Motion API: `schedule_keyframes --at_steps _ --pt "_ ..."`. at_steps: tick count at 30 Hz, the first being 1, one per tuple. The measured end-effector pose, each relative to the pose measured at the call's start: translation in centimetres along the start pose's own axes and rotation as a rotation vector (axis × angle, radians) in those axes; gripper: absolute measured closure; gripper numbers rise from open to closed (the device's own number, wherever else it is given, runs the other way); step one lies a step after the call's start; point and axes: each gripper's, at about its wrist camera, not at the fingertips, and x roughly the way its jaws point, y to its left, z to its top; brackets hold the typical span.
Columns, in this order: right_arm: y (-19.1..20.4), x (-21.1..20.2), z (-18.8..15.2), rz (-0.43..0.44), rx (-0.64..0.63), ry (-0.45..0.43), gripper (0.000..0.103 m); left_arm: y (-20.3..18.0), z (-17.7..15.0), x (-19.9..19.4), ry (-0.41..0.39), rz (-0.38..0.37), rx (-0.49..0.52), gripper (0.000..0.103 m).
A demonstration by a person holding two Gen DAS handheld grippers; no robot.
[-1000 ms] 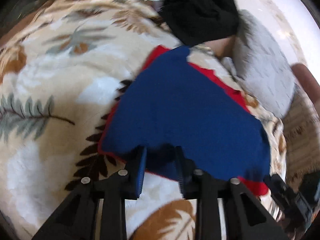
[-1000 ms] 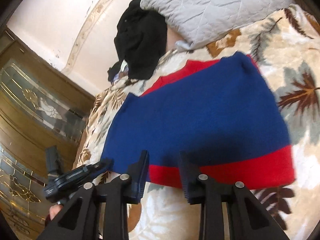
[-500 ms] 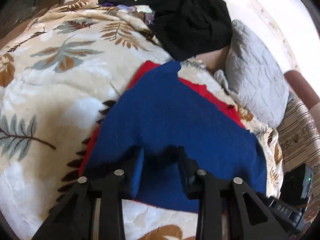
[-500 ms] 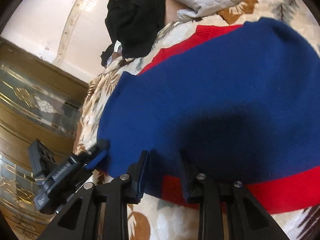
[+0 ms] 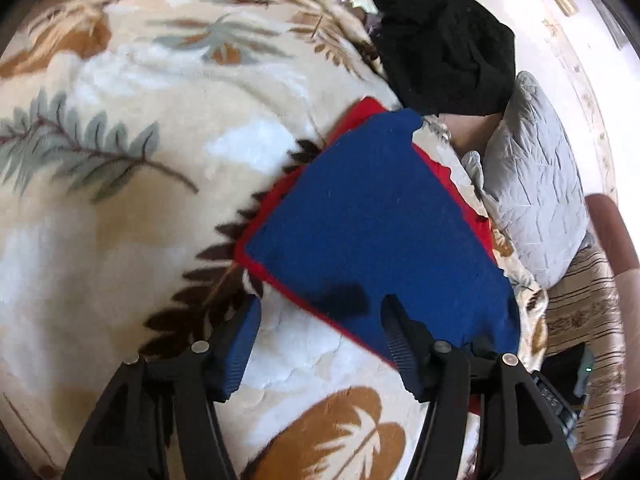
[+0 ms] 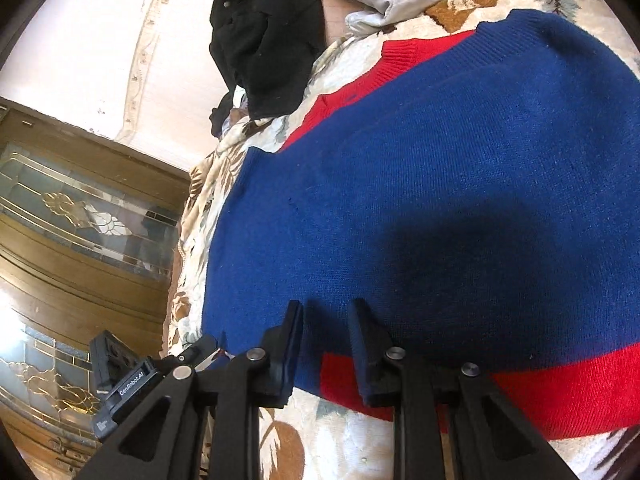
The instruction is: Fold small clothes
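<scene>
A blue and red knit sweater (image 5: 372, 224) lies folded flat on a leaf-patterned blanket (image 5: 120, 184). It fills the right wrist view (image 6: 440, 184), blue layer on top, red band along its near edge. My left gripper (image 5: 320, 312) is open wide and empty at the sweater's near edge, its jaws standing either side of the edge. My right gripper (image 6: 326, 316) stands at the sweater's near edge with a narrow gap between its jaws, and the cloth lies between them. The left gripper's body (image 6: 132, 380) shows at the right wrist view's lower left.
A pile of black clothes (image 5: 444, 40) lies at the far end of the bed, also in the right wrist view (image 6: 268, 36). A grey quilted pillow (image 5: 532, 196) lies to the right. A wooden glass-panelled cabinet (image 6: 80, 240) stands beside the bed.
My left gripper has opened wide, let go of the sweater edge and drawn back a little. The blue layer now lies flat. My right gripper has moved closer over the sweater.
</scene>
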Motion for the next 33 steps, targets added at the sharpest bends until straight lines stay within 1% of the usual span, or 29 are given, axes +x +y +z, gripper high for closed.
schedule_keyframes --at_steps 1,4,5,6,7,9,11,12,13,15,16,17,19,20,21,23,25,26,27,28,30,32,33 --pt "-0.1 0.0 0.1 0.002 0.000 0.001 0.077 -0.4 0.2 0.3 -0.005 -0.017 0.011 0.040" --pt "-0.2 0.0 0.2 0.009 -0.003 0.005 0.077 -0.9 0.6 1.3 -0.043 -0.055 0.000 0.041" --pt "-0.3 -0.1 0.2 0.014 -0.002 0.006 0.077 -1.1 0.8 1.6 -0.056 -0.059 0.004 0.048" --pt "-0.3 -0.1 0.2 0.018 -0.003 0.006 0.077 -1.3 1.1 2.0 -0.074 -0.062 0.008 0.063" --pt "-0.4 -0.1 0.2 0.022 -0.006 0.006 0.077 -1.4 1.4 2.3 -0.081 -0.064 0.008 0.069" --pt "-0.3 -0.1 0.1 0.026 -0.018 0.007 0.077 -1.7 1.7 2.7 -0.098 -0.066 0.011 0.074" --pt "-0.4 -0.1 0.1 0.029 -0.024 0.010 0.077 -2.3 1.5 2.6 -0.123 -0.059 0.028 0.077" --pt "-0.4 0.0 0.2 0.031 -0.022 0.012 0.077 -2.7 1.3 2.3 -0.145 -0.057 0.048 0.078" --pt "-0.4 0.0 0.2 0.034 -0.018 0.013 0.077 -3.5 1.2 1.8 -0.172 -0.051 0.089 0.078" --pt "-0.7 0.1 0.3 0.038 -0.007 0.016 0.077 -4.5 1.3 1.6 -0.190 -0.048 0.139 0.077" --pt "-0.8 0.1 0.3 0.042 0.000 0.019 0.077 -4.6 1.3 1.5 -0.188 -0.047 0.147 0.077" --pt "-0.9 0.1 0.3 0.045 0.004 0.021 0.077 -4.3 1.5 1.6 -0.176 -0.045 0.130 0.075" --pt "-1.0 0.0 0.3 0.049 0.008 0.023 0.077 -3.1 1.7 1.9 -0.138 -0.049 0.070 0.063" --pt "-0.9 0.0 0.2 0.051 0.009 0.025 0.077 -2.7 1.7 2.2 -0.122 -0.054 0.043 0.055" --pt "-0.9 0.0 0.2 0.051 0.009 0.026 0.077 -2.4 1.6 2.3 -0.113 -0.056 0.027 0.053" --pt "-0.9 0.0 0.1 0.051 0.010 0.026 0.077 -1.9 1.2 2.2 -0.109 -0.048 0.007 0.054" --pt "-0.9 0.0 0.1 0.051 0.010 0.026 0.077 -1.5 0.5 1.4 -0.139 -0.058 -0.005 0.055" --pt "-0.9 0.0 0.1 0.050 0.010 0.026 0.077 -1.5 0.3 1.2 -0.146 -0.068 -0.005 0.061" --pt "-0.9 0.0 0.1 0.049 0.010 0.025 0.077 -1.6 0.2 1.0 -0.153 -0.074 0.003 0.071" --pt "-0.8 0.0 0.1 0.048 0.010 0.025 0.077 -1.7 0.2 0.8 -0.160 -0.074 0.014 0.074" --pt "-0.8 0.1 0.2 0.047 0.009 0.025 0.077 -1.3 0.3 0.6 -0.165 -0.093 -0.005 0.075" --pt "-0.7 0.2 0.2 0.045 0.005 0.024 0.077 -0.9 0.1 0.9 -0.150 -0.113 -0.039 0.074" --pt "-0.7 0.3 0.2 0.046 0.004 0.025 0.077 -0.8 -0.1 1.1 -0.143 -0.111 -0.048 0.072"
